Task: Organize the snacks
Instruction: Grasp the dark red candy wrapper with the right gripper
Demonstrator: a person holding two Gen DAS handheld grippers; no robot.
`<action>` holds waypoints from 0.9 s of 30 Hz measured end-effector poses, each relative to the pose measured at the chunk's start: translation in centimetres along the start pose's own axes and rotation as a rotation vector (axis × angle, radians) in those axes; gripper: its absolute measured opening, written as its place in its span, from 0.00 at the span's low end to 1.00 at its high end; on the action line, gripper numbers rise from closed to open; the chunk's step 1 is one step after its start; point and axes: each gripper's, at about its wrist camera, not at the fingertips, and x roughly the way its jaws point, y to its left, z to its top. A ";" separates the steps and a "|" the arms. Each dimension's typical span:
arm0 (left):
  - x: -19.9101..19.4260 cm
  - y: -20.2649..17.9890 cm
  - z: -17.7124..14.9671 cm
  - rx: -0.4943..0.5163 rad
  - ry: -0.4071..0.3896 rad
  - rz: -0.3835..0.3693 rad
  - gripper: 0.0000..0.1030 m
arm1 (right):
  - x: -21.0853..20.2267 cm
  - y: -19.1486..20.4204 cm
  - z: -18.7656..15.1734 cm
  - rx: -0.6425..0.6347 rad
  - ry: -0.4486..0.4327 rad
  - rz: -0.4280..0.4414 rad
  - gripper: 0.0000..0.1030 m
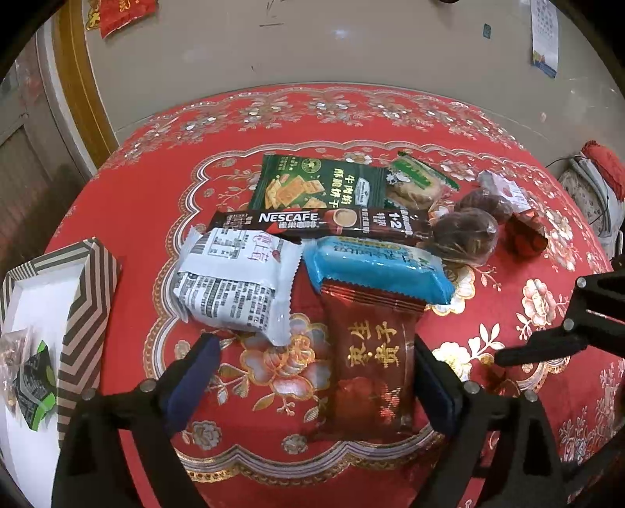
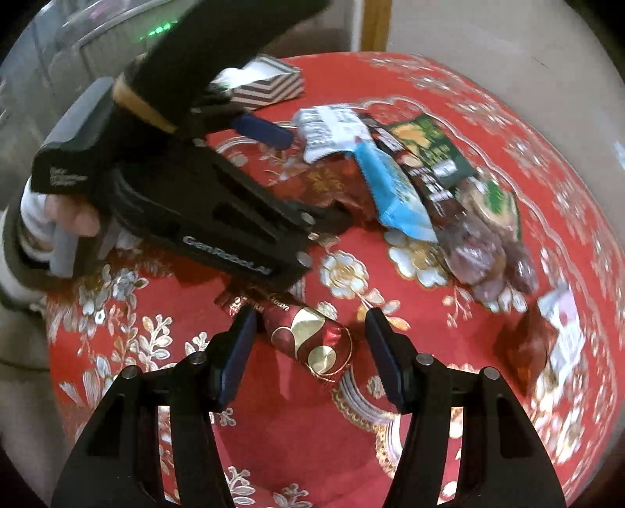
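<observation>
left gripper [image 1: 314, 375] fingers spread around dark red packet [image 1: 369, 367]; right gripper [image 2: 312, 351] fingers spread around foil-wrapped roll [image 2: 312, 344]

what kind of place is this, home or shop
Most likely a home, perhaps a dining or living room. A round table wears a red floral tablecloth, loose snacks such as a Nescafe sachet lie on it beside a striped gift box, and a paper calendar hangs on the scuffed wall.

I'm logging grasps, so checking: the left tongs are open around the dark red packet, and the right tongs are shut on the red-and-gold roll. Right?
Not quite. The right wrist view shows the right tongs open, with the red-and-gold roll lying between the fingers, not clamped. The rest holds: the left tongs are open around the dark red packet.
</observation>
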 end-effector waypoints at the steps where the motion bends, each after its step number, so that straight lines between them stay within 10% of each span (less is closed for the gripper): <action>1: 0.1 0.0 0.0 0.000 0.001 0.000 0.93 | 0.1 0.1 0.1 -0.020 0.007 0.013 0.57; 12: 0.3 0.0 0.0 0.001 0.001 0.000 0.97 | 1.2 1.2 1.1 -0.155 0.068 0.049 0.57; 27: 0.5 -0.2 0.0 -0.012 -0.014 0.005 1.00 | 0.2 0.5 -0.4 0.025 0.060 -0.037 0.58</action>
